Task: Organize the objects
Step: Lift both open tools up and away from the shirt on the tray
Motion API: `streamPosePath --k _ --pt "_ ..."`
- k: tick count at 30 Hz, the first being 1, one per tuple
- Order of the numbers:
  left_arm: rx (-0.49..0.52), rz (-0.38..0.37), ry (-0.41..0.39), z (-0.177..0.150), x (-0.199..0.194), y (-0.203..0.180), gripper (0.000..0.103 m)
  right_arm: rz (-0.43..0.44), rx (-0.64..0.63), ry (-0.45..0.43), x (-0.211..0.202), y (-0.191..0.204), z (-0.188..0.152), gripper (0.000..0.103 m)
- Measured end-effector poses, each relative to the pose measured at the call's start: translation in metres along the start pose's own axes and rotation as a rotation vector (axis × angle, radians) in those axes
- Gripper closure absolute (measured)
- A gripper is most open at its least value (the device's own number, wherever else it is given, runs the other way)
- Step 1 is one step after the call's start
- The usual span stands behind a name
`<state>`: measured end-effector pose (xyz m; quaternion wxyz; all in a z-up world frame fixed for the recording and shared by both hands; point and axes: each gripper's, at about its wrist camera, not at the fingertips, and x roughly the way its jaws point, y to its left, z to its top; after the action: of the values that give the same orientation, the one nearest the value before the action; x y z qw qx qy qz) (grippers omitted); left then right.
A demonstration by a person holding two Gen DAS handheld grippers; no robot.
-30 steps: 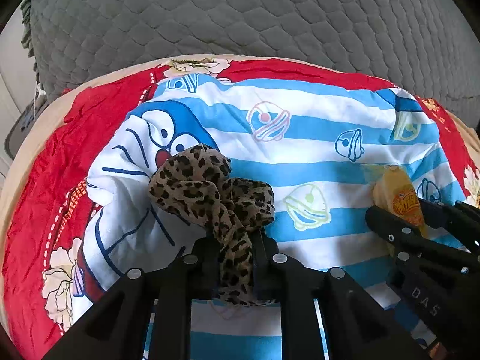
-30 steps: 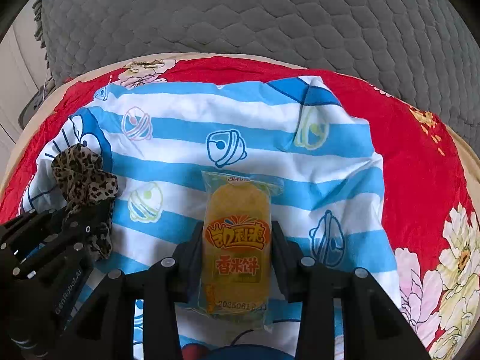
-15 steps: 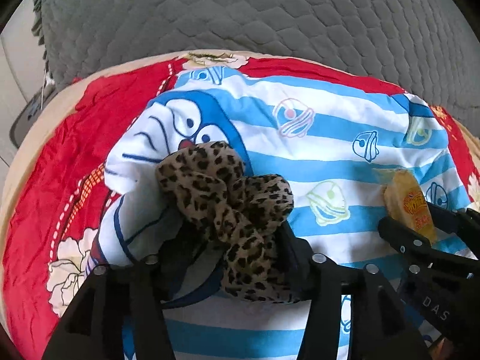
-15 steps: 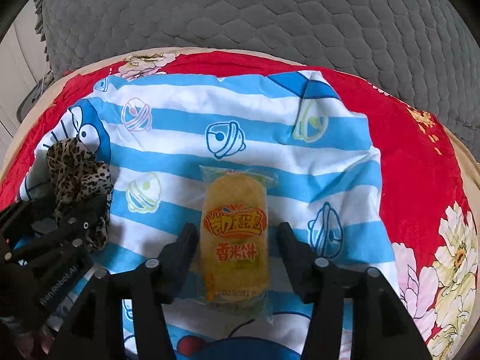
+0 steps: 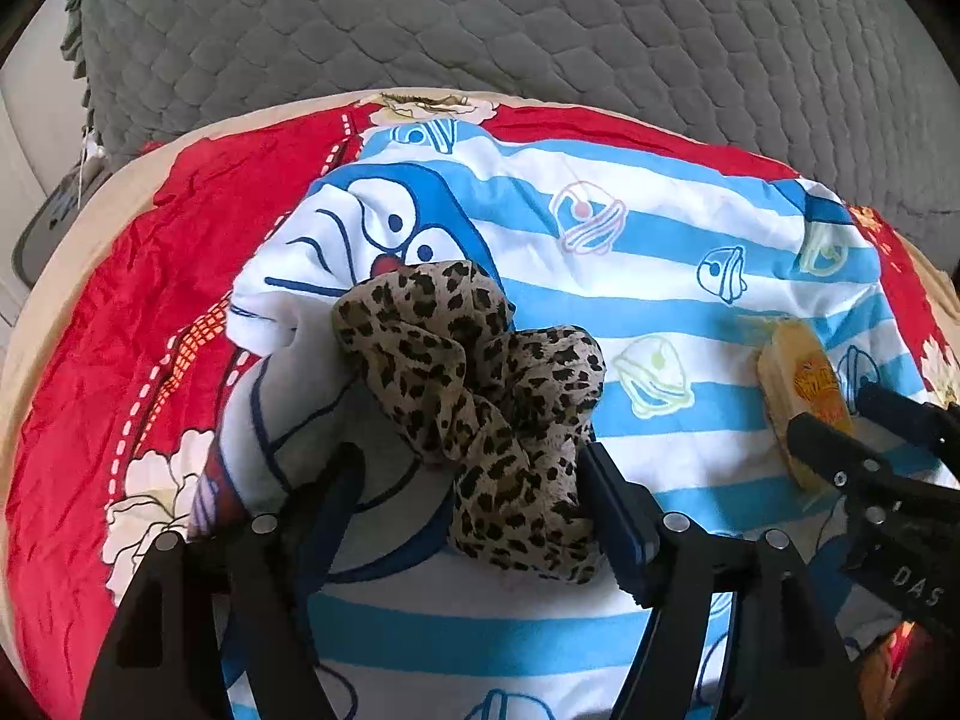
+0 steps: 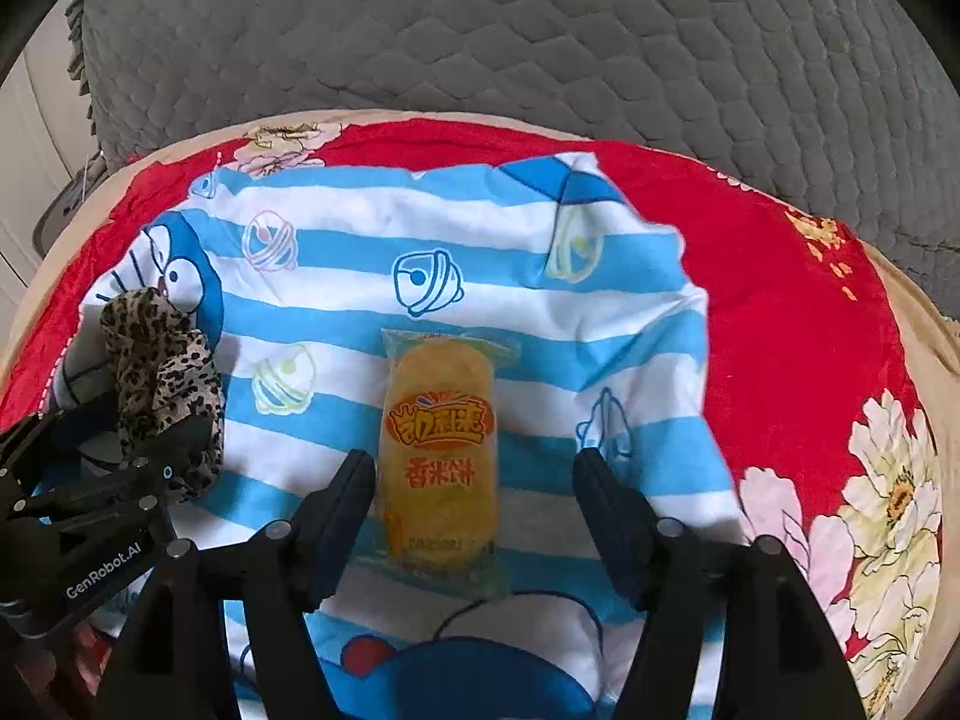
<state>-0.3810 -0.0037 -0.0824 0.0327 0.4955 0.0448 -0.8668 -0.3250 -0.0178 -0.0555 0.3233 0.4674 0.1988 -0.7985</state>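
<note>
A leopard-print scrunchie lies on the blue-and-white striped cartoon cloth. My left gripper is open, its fingers on either side of the scrunchie's near end. A yellow rice-cracker packet lies on the same cloth. My right gripper is open, its fingers apart around the packet's near half, not touching it. The scrunchie also shows in the right wrist view, and the packet in the left wrist view.
The cloth lies on a red floral sheet over a beige surface. A grey quilted cushion rises behind. The left gripper's body shows at the lower left of the right view; the right gripper's body shows at the right of the left view.
Both grippers have opened. The left let go of the scrunchie and the right let go of the packet; both objects now rest on the cloth between the spread fingers.
</note>
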Motion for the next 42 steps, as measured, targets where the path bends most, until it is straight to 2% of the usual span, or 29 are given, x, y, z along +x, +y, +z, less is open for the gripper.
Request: streamPosePath --k 8,15,18,21,26,32,40,42 --pt "-0.018 -0.016 0.001 -0.006 -0.018 0.006 0.027 0.022 0.012 -0.014 -0.017 -0.003 -0.005 0.032" --pt "-0.046 -0.023 -0.005 -0.020 -0.041 0.016 0.027 0.044 0.008 -0.050 -0.049 -0.002 -0.019 0.031" --pt "-0.056 -0.024 -0.016 -0.025 -0.054 0.019 0.025 0.039 0.000 -0.075 -0.066 -0.001 -0.027 0.025" --pt "-0.064 -0.019 -0.026 -0.029 -0.069 0.022 0.024 0.031 -0.009 -0.096 -0.081 0.002 -0.031 0.024" --pt "-0.055 -0.017 -0.033 -0.035 -0.091 0.021 0.024 0.036 -0.005 -0.103 -0.101 0.009 -0.039 0.022" --pt "0.004 0.010 -0.068 -0.045 -0.121 0.014 0.023 0.056 0.030 -0.116 -0.124 0.013 -0.056 0.021" --pt "0.007 0.043 -0.103 -0.071 -0.160 0.017 0.023 0.071 0.034 -0.119 -0.152 0.020 -0.086 0.019" --pt "-0.008 0.041 -0.097 -0.078 -0.168 0.020 0.023 0.067 0.034 -0.120 -0.160 0.021 -0.093 0.015"
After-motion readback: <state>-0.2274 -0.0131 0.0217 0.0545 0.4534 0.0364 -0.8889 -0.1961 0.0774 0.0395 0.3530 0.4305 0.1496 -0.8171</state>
